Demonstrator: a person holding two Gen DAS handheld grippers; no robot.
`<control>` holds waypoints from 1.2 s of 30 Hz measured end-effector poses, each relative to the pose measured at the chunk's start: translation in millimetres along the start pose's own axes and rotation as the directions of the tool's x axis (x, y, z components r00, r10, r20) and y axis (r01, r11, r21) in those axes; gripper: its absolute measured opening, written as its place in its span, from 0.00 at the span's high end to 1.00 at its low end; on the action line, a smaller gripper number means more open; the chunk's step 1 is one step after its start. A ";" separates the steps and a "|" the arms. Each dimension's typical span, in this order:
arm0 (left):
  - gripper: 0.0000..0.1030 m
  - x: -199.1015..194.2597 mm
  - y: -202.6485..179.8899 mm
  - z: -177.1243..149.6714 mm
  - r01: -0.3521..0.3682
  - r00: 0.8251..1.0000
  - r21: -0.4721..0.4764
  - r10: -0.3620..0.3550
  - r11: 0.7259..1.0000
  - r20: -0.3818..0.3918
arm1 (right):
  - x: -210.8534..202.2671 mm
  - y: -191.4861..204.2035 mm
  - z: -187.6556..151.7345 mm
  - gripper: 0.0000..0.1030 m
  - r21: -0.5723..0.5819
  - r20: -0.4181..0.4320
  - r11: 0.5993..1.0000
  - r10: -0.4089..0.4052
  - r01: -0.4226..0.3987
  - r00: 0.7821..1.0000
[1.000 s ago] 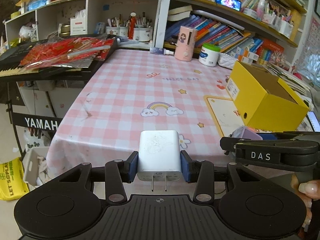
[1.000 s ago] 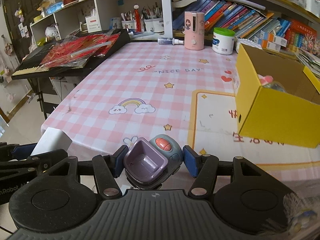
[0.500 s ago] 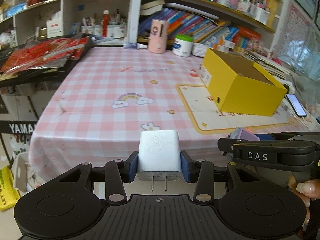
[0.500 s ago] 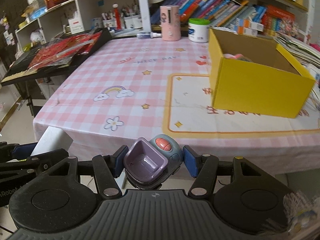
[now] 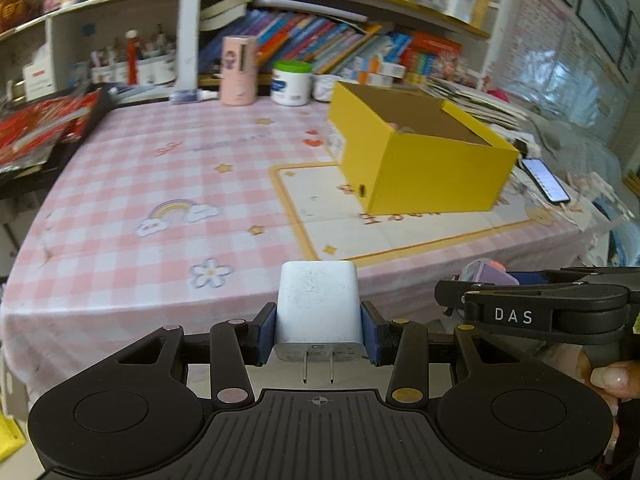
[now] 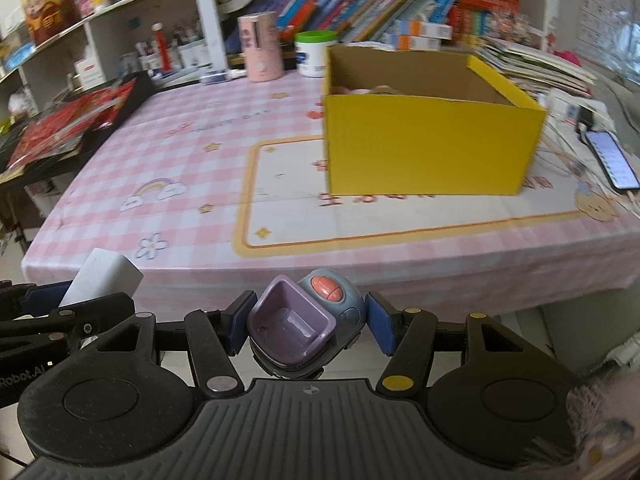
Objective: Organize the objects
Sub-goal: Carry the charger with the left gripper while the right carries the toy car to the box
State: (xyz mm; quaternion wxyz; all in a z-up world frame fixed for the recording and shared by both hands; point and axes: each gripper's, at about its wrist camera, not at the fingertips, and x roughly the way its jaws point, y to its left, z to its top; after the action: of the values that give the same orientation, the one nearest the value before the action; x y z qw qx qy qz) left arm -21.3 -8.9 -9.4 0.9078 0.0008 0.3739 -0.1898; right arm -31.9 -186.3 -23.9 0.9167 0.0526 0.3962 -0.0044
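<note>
On table (image 6: 168,184): open yellow box (image 6: 432,148), contents unclear; left claw (image 5: 318,330) grips charger (image 5: 317,304), right claw (image 6: 306,326) toy (image 6: 304,320).

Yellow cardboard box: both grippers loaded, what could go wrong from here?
1. The left gripper and right gripper ride side by side; they may collide over the yellow cardboard box.
2. The purple and grey toy car is rounded and seems to touch only one pad; it could slip.
3. The white plug-in charger could land on things already inside.
</note>
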 end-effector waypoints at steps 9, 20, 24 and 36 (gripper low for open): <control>0.60 20.3 -28.2 16.8 0.036 0.999 0.053 -0.035 0.998 -0.009 | 0.4 -37.1 5.9 0.45 0.062 0.006 0.997 -0.038 0.038 0.999; 0.60 48.4 -56.7 44.0 0.048 0.999 0.082 -0.048 0.995 -0.010 | 14.8 -75.4 30.7 0.45 0.083 0.003 0.995 -0.050 0.049 0.999; 0.60 57.5 -68.0 55.8 0.050 0.999 0.100 -0.051 0.994 0.008 | 19.8 -88.0 43.5 0.45 0.085 0.010 0.995 -0.050 0.049 0.999; 0.60 78.9 -98.6 122.4 0.018 0.986 0.152 -0.043 0.988 0.162 | 15.3 -132.9 111.2 0.45 0.051 0.219 0.997 -0.069 0.059 0.973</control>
State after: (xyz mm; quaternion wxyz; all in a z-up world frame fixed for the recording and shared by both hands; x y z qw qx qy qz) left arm 78.8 -145.1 39.0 0.9300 0.0476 0.2824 -0.2305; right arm 52.7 -329.1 28.3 0.9530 0.0594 0.2932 -0.0484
